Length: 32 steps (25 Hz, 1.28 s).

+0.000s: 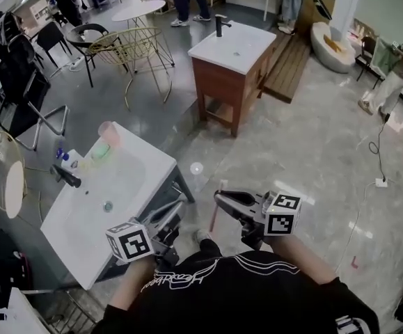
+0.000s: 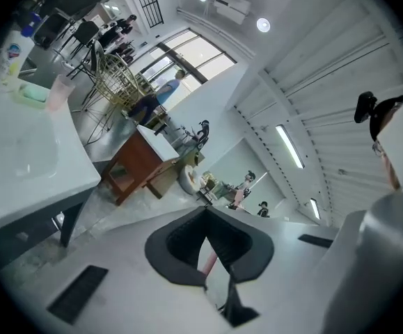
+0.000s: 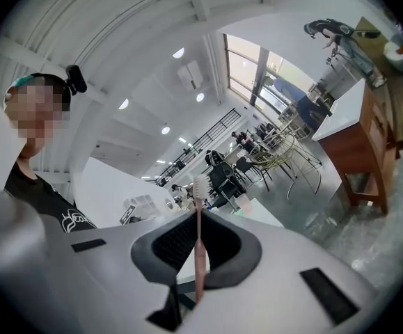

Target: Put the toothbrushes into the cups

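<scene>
My right gripper is shut on a pink toothbrush. In the right gripper view the toothbrush stands upright between the jaws of the right gripper, white bristles above the tips. My left gripper is level beside it, and the jaws of the left gripper are closed together. A pink stick shows just under its pads; I cannot tell whether it is clamped. A pink cup and a green cup stand at the far end of the white sink counter, to the left of both grippers.
A black faucet and bottles sit on the counter's left side. A wooden vanity with a white top stands farther back. Wire and black chairs are at the upper left. A cable and socket lie on the floor at right.
</scene>
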{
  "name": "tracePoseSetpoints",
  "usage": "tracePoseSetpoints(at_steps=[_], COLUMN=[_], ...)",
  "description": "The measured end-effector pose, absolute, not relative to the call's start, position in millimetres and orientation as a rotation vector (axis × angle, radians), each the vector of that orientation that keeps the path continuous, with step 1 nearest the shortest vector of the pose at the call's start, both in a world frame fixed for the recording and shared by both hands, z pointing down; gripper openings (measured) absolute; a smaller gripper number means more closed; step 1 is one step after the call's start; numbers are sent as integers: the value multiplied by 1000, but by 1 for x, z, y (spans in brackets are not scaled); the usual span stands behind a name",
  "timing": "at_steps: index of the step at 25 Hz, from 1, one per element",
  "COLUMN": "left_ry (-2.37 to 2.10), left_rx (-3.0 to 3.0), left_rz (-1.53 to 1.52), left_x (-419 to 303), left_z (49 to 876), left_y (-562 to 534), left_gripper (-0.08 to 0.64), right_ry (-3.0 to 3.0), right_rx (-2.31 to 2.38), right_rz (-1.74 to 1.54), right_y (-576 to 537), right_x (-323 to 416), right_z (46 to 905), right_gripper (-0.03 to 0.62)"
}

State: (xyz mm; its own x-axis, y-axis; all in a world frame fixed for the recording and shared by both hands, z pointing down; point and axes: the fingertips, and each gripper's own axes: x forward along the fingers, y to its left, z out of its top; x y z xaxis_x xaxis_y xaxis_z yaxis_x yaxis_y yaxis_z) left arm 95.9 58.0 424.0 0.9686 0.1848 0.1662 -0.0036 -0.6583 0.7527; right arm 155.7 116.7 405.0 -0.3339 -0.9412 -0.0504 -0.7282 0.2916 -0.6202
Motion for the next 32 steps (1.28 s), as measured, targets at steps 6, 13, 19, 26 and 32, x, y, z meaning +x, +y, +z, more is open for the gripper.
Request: tracePoseSetpoints(at_steps=[6,13,19,26,32], left_ry=[93,-40,-168,-323,-447], left_rx=[2283,2245,2220,2216,2199], left_rz=[259,170,77,-32,-81], left_x=[134,130,103,66,52], left_z=[417,418,420,415,406], left_y=[-34,-137,-183,-223,-249], left_gripper=[6,6,6,6,6], right_ry=[2181,2270,2361,2497,2584], right_rx=[-1485,-1432,-1344,-1180,-1017], right_rz=[-737,-786,-817,-871,-887], right_y=[27,-68,-117,-167,-215], right_x=[195,203,190,160,150], right_z=[404,398,398,399,385], right_gripper=[37,37,37,37,37])
